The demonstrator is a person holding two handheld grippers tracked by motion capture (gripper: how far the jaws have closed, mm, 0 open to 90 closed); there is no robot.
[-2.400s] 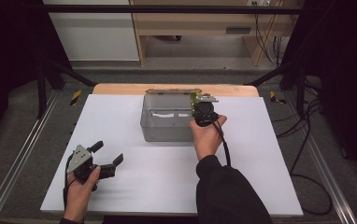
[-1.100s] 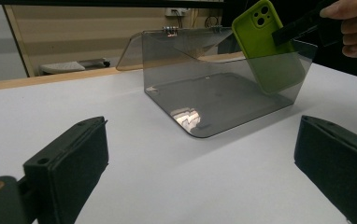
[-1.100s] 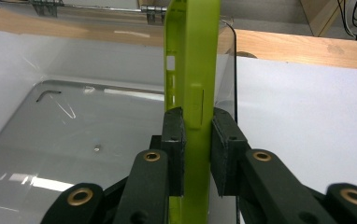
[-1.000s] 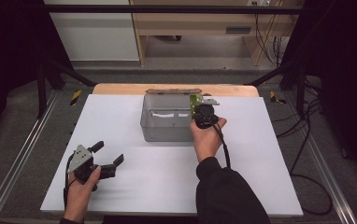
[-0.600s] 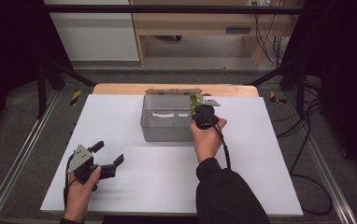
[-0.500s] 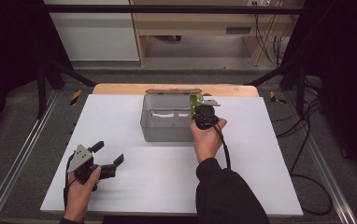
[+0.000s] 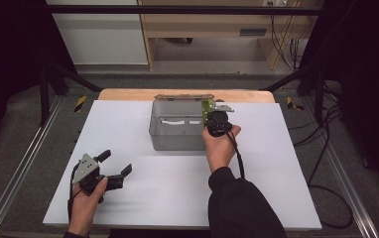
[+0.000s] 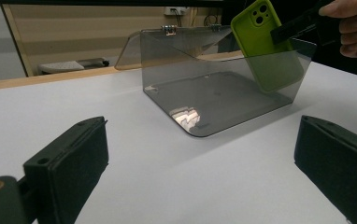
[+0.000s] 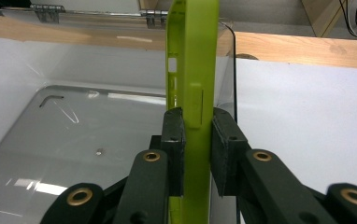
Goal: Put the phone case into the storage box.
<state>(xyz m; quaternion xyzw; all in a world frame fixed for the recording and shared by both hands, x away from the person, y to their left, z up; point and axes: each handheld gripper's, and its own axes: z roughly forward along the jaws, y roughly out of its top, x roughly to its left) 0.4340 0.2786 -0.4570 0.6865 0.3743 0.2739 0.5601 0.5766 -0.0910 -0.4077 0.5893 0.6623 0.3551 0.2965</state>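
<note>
The left tool (image 7: 109, 167) is resting on the worktop (image 7: 143, 193), jaws spread and holding nothing. The right tool (image 9: 198, 140) is clenching a green phone case (image 9: 193, 60) edge-on, hanging partly inside the smoky clear box (image 7: 175, 130) near its right wall. Judged risks: the case is likely catching that wall, nudging the light box, or slipping from the narrow edge grip.

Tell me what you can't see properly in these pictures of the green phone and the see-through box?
- Green phone: the right gripper view shows it edge-on, so its screen side is hidden; its lower end sits behind the right hand-held gripper.
- Clear box: in the left gripper view the smoky front wall dims the phone's lower part.
- Box lid: in the high view, too small to tell how far back it leans.
</note>
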